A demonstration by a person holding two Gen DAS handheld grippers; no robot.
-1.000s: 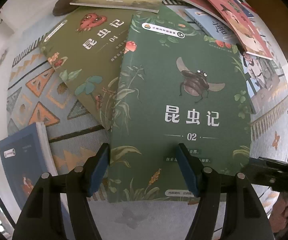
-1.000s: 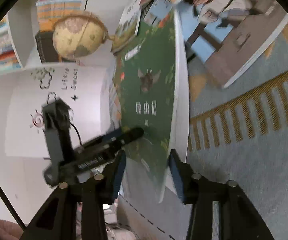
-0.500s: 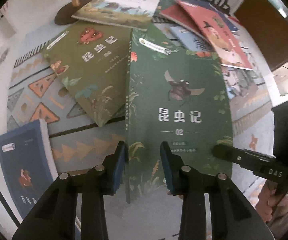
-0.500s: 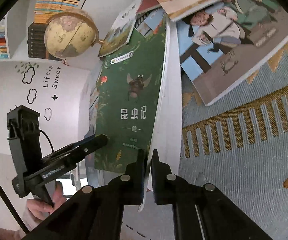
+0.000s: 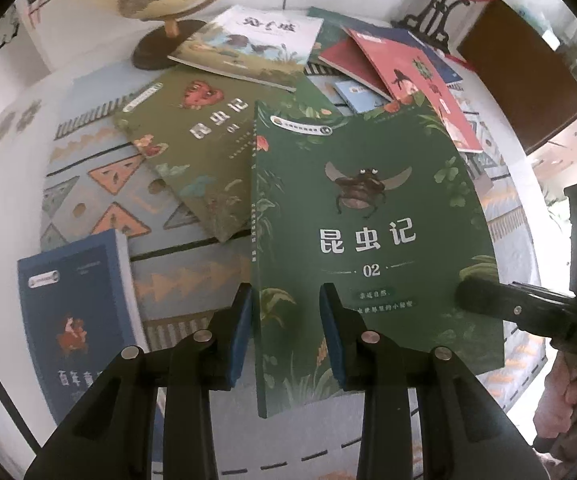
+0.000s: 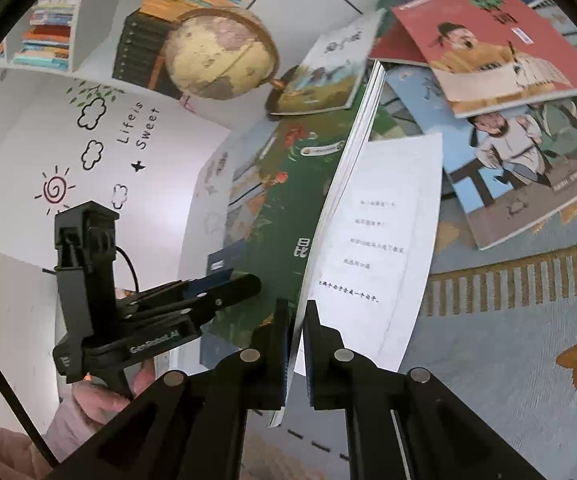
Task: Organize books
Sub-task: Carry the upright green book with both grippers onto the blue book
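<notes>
Gripping the green book, both grippers' jaws clamp its near edge; only the right wrist view shows its white inner page at 1 o'clock of the right gripper, only the left wrist view its beetle cover above the left gripper.

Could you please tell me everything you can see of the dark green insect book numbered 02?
The dark green book is a thin softcover showing a winged beetle, white Chinese title characters, "02" and leafy borders. It is lifted, tilted above the patterned rug. The left gripper clamps its near spine corner; the right gripper pinches its page edge. In the right wrist view the cover hangs apart from white inner pages. It overlaps an olive volume beneath.
</notes>
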